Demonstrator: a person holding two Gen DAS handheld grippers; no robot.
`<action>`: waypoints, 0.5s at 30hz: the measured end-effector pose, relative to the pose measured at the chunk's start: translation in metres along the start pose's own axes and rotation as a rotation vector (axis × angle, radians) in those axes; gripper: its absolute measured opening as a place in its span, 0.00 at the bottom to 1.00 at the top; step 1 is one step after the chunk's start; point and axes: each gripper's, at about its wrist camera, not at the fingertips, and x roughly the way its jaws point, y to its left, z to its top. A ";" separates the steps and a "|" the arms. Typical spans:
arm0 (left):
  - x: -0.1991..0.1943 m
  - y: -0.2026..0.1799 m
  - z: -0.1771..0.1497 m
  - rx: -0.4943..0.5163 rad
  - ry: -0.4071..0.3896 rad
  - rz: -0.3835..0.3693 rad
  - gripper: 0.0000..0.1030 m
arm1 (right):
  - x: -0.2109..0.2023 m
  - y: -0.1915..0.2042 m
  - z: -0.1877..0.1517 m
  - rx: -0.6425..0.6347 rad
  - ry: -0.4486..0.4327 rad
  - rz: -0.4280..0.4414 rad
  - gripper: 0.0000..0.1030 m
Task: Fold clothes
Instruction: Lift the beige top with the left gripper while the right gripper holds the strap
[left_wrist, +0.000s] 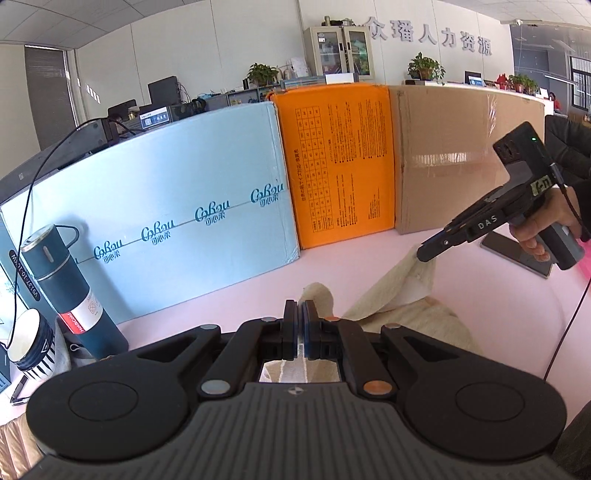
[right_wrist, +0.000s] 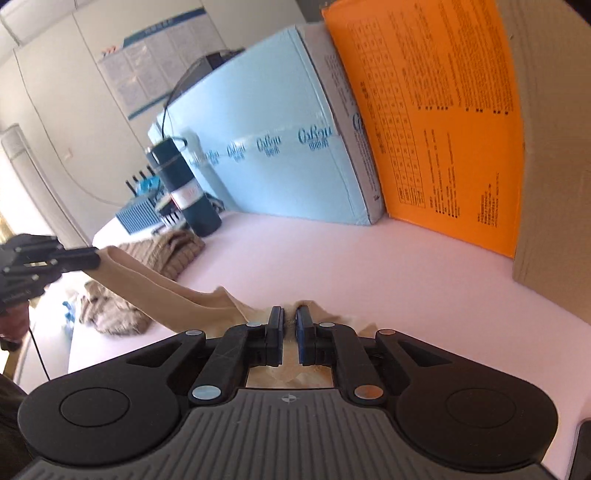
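Both tongs are pinching the beige cloth above the pink table: left gripper at 6 o'clock, right gripper at 3. You're needing even tension and matched edges before lowering.

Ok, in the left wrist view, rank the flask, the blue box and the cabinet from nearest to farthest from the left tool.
1. Flask: nearest, standing on the left, beside the left tool.
2. Blue box: behind the flask, along the back of the pink table.
3. Cabinet: farthest, against the far wall.
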 end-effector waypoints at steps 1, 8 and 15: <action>-0.004 0.003 0.002 -0.009 -0.016 0.003 0.03 | -0.013 0.008 0.002 0.018 -0.043 0.017 0.07; -0.056 0.033 0.030 -0.150 -0.180 -0.011 0.03 | -0.105 0.081 0.009 0.073 -0.325 0.094 0.07; -0.142 0.062 0.072 -0.224 -0.456 -0.048 0.03 | -0.193 0.160 0.017 0.034 -0.621 0.138 0.07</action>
